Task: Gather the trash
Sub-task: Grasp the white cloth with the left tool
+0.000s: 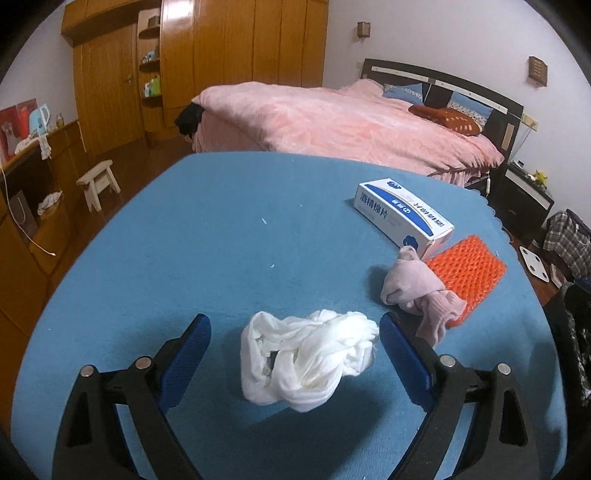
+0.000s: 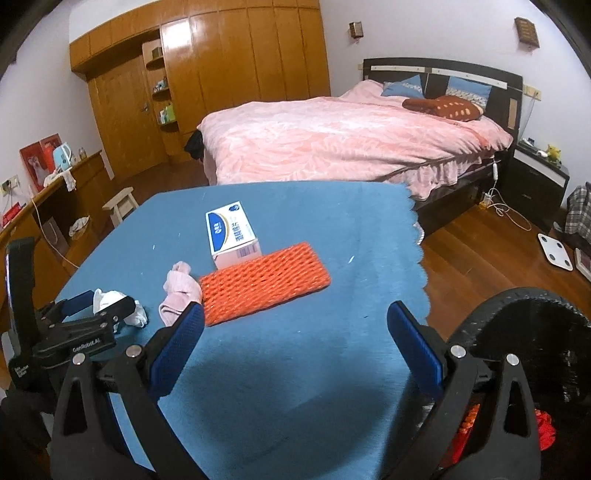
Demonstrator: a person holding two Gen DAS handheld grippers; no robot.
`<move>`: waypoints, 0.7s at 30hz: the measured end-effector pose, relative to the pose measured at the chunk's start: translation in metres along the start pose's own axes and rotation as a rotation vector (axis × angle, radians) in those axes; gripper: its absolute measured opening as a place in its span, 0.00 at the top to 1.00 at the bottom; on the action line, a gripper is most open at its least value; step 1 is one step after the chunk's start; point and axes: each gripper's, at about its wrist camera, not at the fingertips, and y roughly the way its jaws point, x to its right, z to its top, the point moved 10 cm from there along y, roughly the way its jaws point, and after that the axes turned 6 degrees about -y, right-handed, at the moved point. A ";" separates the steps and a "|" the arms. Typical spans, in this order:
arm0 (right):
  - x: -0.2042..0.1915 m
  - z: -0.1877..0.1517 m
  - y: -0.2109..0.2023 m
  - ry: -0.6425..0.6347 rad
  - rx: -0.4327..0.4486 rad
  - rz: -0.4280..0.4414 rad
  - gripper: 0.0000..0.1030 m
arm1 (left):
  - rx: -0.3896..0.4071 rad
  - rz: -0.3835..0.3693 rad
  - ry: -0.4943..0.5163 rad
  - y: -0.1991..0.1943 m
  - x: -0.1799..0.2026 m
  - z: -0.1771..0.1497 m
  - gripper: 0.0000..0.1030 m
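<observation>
Walls: showing plain white, two small wall fixtures (image 2: 526, 31) hanging.
Floor: wooden boards (image 2: 491, 254) gleaming reddish.
Wardrobe: wooden wardrobe (image 2: 236, 62) lining the far wall.
Bed: pink-covered bed (image 2: 332, 144) standing against a dark headboard (image 2: 443, 70).
Stool: pale stool (image 1: 99, 182) standing at left.

A crumpled white tissue (image 1: 306, 360) lies on the blue cloth directly between the left gripper's (image 1: 295, 332) spread fingers, apart from both. Just beyond its right finger sits a wadded pink tissue (image 1: 421, 291), one end draped over the near edge of a flat orange foam net (image 1: 469, 273). A blue-and-white box (image 1: 402, 214) lies on its side behind the net, touching it; the net lies ahead of the open right gripper (image 2: 295, 321), towards its left finger.
</observation>
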 end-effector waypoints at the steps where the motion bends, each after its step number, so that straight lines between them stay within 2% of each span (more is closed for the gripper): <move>1: -0.002 0.000 0.001 -0.002 -0.002 0.002 0.06 | -0.011 0.003 0.000 0.003 0.000 -0.001 0.16; 4: -0.006 0.000 0.006 -0.016 -0.008 0.007 0.06 | -0.040 -0.005 0.005 0.009 0.002 -0.006 0.21; 6: -0.009 0.001 0.009 -0.025 -0.010 0.009 0.06 | -0.042 -0.027 0.016 0.008 0.006 -0.008 0.29; 8: -0.012 0.002 0.012 -0.027 -0.013 0.016 0.06 | -0.042 -0.044 0.029 0.007 0.010 -0.008 0.42; 11: -0.017 0.006 0.015 -0.032 -0.011 0.028 0.06 | -0.034 -0.061 0.049 0.004 0.017 -0.008 0.53; 15: -0.027 0.013 0.020 -0.041 -0.003 0.045 0.06 | -0.016 -0.071 0.025 -0.002 0.012 -0.003 0.55; 21: -0.049 0.022 0.033 -0.051 -0.005 0.089 0.06 | 0.023 -0.040 0.016 -0.013 -0.005 0.008 0.56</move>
